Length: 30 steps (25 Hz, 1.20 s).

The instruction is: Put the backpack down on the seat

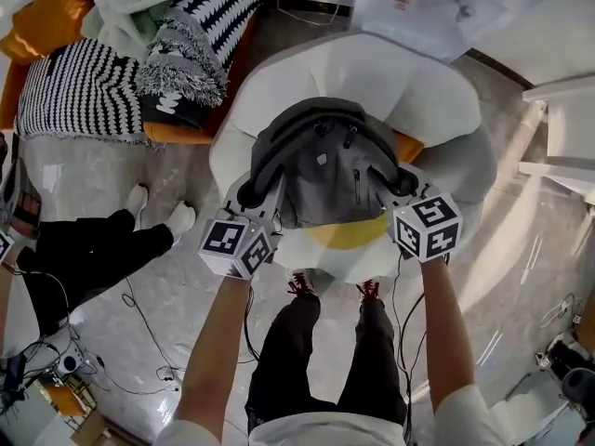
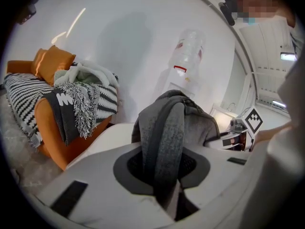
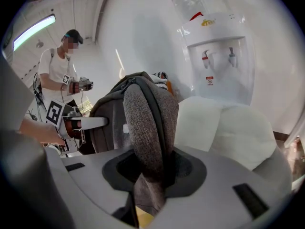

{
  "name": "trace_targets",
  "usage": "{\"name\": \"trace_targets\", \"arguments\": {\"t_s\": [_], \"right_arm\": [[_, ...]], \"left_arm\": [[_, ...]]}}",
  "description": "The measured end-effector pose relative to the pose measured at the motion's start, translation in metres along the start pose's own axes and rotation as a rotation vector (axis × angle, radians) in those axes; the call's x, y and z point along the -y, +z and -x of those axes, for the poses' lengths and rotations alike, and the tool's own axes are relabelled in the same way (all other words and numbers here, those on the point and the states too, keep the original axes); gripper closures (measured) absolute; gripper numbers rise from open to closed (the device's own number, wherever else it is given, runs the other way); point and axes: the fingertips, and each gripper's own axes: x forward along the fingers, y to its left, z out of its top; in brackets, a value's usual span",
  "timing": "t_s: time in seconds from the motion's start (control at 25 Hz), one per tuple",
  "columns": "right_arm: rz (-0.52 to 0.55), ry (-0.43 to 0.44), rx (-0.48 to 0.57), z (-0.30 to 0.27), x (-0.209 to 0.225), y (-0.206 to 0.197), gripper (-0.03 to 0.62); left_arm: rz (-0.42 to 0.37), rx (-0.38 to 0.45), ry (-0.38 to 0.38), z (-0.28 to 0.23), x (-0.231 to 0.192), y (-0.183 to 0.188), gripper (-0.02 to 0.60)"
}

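A grey backpack [image 1: 325,165] is over the middle of a white, petal-shaped seat [image 1: 372,72] with a yellow centre [image 1: 349,235]. My left gripper [image 1: 263,191] is shut on the left shoulder strap [image 2: 164,137], which runs down between its jaws. On the other side, my right gripper [image 1: 397,186] is shut on the right strap [image 3: 145,128]. The bag hangs upright between the two grippers. Whether its bottom rests on the cushion I cannot tell. The seat [image 3: 224,123] also shows in the right gripper view, beside the bag.
An orange sofa [image 1: 46,17] with striped blankets [image 1: 79,91] stands at the back left. A water dispenser [image 3: 219,56] is behind the seat. A person's legs in black [image 1: 84,249] and cables [image 1: 149,342] are on the floor at the left. Another person [image 3: 59,68] stands further off.
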Motion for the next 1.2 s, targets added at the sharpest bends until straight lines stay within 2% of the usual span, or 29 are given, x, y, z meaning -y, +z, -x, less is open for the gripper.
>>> {"name": "trace_targets", "arguments": {"t_s": [0.68,1.2], "right_arm": [[-0.058,-0.043,-0.020,-0.032,0.039,-0.028,0.494],[-0.111,-0.074,-0.008,-0.047,0.069,-0.037,0.474]], "left_arm": [[-0.017,-0.062,0.001,-0.051,-0.016,-0.029,0.483],[-0.040,-0.105,0.005,-0.079,-0.023,-0.035,0.461]]}}
